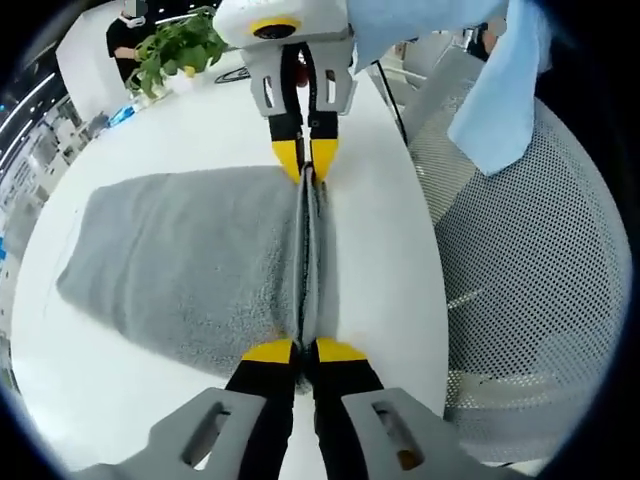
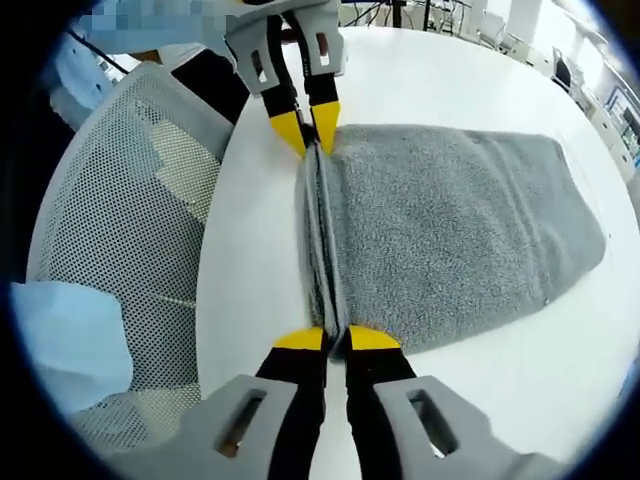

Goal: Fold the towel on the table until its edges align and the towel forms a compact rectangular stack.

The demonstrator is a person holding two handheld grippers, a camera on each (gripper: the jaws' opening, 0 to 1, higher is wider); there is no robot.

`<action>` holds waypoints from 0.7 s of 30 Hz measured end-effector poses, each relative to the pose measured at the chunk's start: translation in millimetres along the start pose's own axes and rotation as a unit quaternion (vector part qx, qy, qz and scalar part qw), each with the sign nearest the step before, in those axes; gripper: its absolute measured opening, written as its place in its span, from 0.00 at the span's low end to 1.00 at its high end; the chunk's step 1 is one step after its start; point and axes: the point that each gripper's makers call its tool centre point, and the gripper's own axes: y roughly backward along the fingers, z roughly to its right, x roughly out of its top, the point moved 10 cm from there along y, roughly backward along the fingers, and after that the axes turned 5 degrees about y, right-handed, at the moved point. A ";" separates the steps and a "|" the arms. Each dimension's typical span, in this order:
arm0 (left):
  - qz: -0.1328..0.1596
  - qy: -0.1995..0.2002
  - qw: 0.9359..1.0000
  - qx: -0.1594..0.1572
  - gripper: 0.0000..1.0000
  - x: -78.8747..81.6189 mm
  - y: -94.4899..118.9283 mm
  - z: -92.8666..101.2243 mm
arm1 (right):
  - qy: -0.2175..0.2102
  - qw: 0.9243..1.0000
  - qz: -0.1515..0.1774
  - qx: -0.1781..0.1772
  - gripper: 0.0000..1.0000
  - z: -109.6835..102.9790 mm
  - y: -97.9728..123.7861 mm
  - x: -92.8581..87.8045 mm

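Both claws are pinched tight on one edge of the grey towel (image 1: 190, 270): in the left gripper view the left gripper (image 1: 306, 350) rises from the bottom centre with its yellow tips closed on the near corner, while the right gripper (image 1: 306, 160) comes down from the top centre, closed on the far corner of the same edge. The right gripper view mirrors this, with the right gripper (image 2: 335, 338) at bottom centre and the left gripper (image 2: 308, 130) at the top. Between them the gathered edge stands as a taut, upright ridge through the middle of each frame (more than one layer seems to be caught, though the count cannot be read).

The rest of the towel lies flat on the white table (image 1: 385, 250), spreading to the left of the left gripper view and to the right of the right gripper view, already narrowed as if folded. A mesh chair (image 1: 540, 300) sits just beyond the table edge; a plant (image 1: 175, 45) stands at upper left.

To do this fold well, the two claws should likely travel together and level, keeping the edge taut, carry it across to the far edge, and let go only once corners meet.
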 end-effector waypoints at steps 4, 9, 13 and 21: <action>-0.008 0.006 1.000 -0.005 0.04 -0.4 -5.4 -1.4 | 0.009 1.000 0.002 0.009 0.06 -1.8 0.2 0.5; -0.010 0.014 1.000 -0.010 0.04 0.3 -5.0 -0.7 | 0.022 0.999 -0.003 0.027 0.14 -4.6 0.2 0.9; -0.010 0.013 1.000 -0.010 0.04 0.5 -4.4 0.6 | 0.058 0.998 -0.011 0.031 0.19 -5.3 -0.7 1.5; -0.007 0.013 1.000 -0.011 0.04 -3.8 -7.5 -4.1 | 0.104 0.994 -0.009 0.010 0.16 -5.4 -2.7 1.5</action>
